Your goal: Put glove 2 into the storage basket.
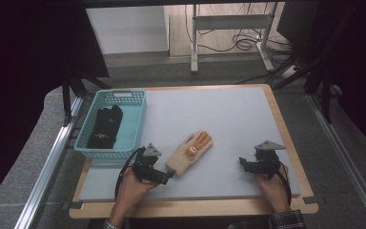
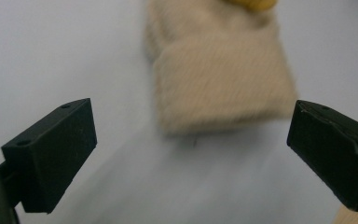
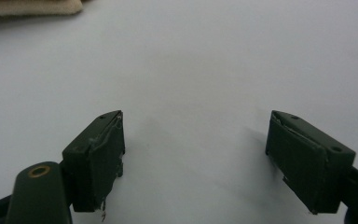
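Left hand-held gripper [image 1: 170,175], jaws apart, faces the glove's [image 1: 189,152] cuff; the glove runs toward the upper right.

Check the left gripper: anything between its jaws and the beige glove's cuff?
Nothing visible. The left gripper is open, with bare mat up to the cuff of the beige glove just ahead.

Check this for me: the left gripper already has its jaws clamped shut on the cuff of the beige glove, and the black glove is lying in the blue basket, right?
Not quite. The left gripper is open: in the left gripper view its jaws stand wide apart, with the cuff of the beige glove ahead of them, not yet gripped. The rest holds: the high view shows the black glove lying in the blue basket.
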Demonstrator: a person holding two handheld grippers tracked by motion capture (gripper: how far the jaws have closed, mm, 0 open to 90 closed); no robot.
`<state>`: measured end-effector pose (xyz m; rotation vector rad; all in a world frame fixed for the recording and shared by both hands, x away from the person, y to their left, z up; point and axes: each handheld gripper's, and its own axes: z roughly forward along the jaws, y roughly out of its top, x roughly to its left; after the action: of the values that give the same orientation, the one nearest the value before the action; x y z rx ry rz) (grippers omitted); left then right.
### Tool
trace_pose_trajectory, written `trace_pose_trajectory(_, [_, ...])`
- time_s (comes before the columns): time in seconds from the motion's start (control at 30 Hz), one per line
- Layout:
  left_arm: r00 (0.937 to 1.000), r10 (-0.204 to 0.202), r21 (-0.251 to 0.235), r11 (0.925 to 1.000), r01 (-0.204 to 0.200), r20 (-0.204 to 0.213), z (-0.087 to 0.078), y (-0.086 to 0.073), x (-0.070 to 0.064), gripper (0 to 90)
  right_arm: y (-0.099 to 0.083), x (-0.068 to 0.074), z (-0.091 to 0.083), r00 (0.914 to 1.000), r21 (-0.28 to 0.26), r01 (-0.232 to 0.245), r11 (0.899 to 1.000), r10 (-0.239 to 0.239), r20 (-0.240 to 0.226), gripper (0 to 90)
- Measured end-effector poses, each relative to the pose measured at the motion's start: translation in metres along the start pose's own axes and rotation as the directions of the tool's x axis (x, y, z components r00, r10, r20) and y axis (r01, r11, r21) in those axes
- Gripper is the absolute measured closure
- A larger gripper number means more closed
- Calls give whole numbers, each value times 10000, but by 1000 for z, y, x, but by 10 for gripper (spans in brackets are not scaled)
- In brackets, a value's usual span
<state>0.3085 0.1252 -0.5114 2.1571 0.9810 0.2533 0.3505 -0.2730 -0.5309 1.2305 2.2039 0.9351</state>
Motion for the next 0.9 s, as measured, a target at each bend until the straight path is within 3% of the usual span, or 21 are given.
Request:
trace_pose_trajectory(0.2, [9996,271,300,9992,-273,79,22,29,-8,21,0,0,0,10000,-4,5,10000,-5,-12,191])
trace_pose_trajectory(0.37, [9988,449,651,9969,-436,-182,41,46,-12,30,0,0,0,10000,-4,15,10000,-15,-28,187])
trace_pose_trajectory(0.43, [9965,664,1009,9930,-610,-510,55,51,-14,37,0,0,0,10000,-10,13,10000,-13,-37,185])
trace_pose_trajectory(0.63, [9953,768,1380,9881,-681,-587,74,56,-14,55,0,0,0,10000,-6,19,10000,-19,-47,182])
trace_pose_trajectory(0.9, [9948,861,1578,9845,-766,-541,82,60,-13,132,0,0,0,10000,4,32,10000,-32,-51,181])
